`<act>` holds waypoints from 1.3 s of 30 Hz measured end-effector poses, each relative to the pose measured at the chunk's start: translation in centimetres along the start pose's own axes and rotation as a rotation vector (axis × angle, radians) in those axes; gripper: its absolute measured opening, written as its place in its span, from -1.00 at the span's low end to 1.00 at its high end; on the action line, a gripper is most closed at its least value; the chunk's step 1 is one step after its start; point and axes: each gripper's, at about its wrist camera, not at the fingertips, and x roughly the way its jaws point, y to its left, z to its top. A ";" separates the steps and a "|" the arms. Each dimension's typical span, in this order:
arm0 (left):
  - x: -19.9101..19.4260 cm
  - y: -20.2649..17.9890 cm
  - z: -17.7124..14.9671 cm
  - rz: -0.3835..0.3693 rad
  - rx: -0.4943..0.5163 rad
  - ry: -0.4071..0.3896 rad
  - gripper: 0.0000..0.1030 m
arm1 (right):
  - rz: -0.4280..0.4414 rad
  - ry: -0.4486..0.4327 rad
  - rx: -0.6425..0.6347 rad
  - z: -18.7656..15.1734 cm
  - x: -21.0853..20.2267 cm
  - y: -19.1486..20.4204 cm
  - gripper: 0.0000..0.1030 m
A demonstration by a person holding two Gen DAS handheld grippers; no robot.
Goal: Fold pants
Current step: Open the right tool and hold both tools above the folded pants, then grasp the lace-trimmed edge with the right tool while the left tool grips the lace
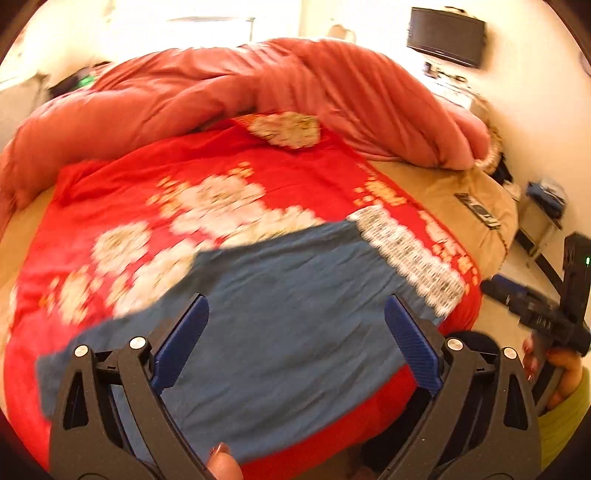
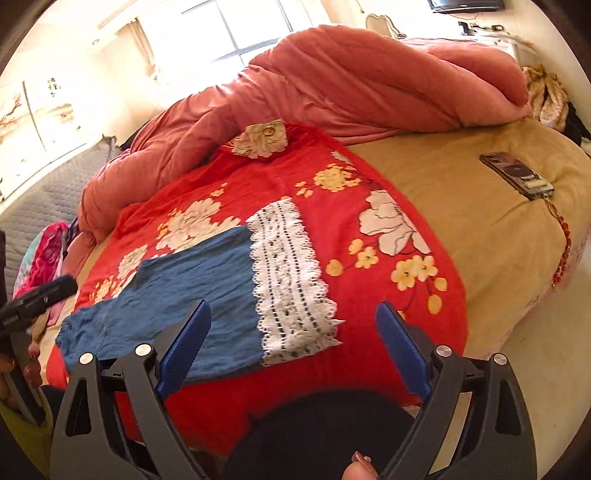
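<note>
Blue pants (image 1: 280,266) (image 2: 199,269) lie flat on a red floral blanket (image 1: 207,166) (image 2: 332,162) spread over the bed. A white lace hem (image 2: 291,280) (image 1: 410,251) ends the legs on the right. My left gripper (image 1: 295,301) hovers open above the middle of the blue cloth, with nothing between its blue pads. My right gripper (image 2: 293,306) is open too, above the lace end and the blanket's near edge, and holds nothing. Each gripper shows at the edge of the other's view, the right one (image 1: 546,317) and the left one (image 2: 37,299).
A bunched coral duvet (image 1: 221,92) (image 2: 332,74) fills the far side of the bed. On the tan sheet (image 2: 461,184) to the right lies a phone (image 2: 517,173) (image 1: 478,210). Bright clothes (image 2: 44,254) are piled at the left. A TV (image 1: 447,35) hangs on the far wall.
</note>
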 end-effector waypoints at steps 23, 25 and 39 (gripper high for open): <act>22.1 -3.5 9.1 -0.213 0.118 0.321 0.06 | 0.144 0.196 0.104 -1.2 5.7 -1.0 -0.13; 23.3 -3.0 9.2 -0.284 0.073 0.359 -0.25 | 0.183 0.194 0.102 -1.1 5.8 -0.7 -0.27; 25.7 -4.2 8.5 -0.458 0.148 0.388 -0.25 | 0.284 0.224 0.265 -0.2 8.4 -1.9 -0.46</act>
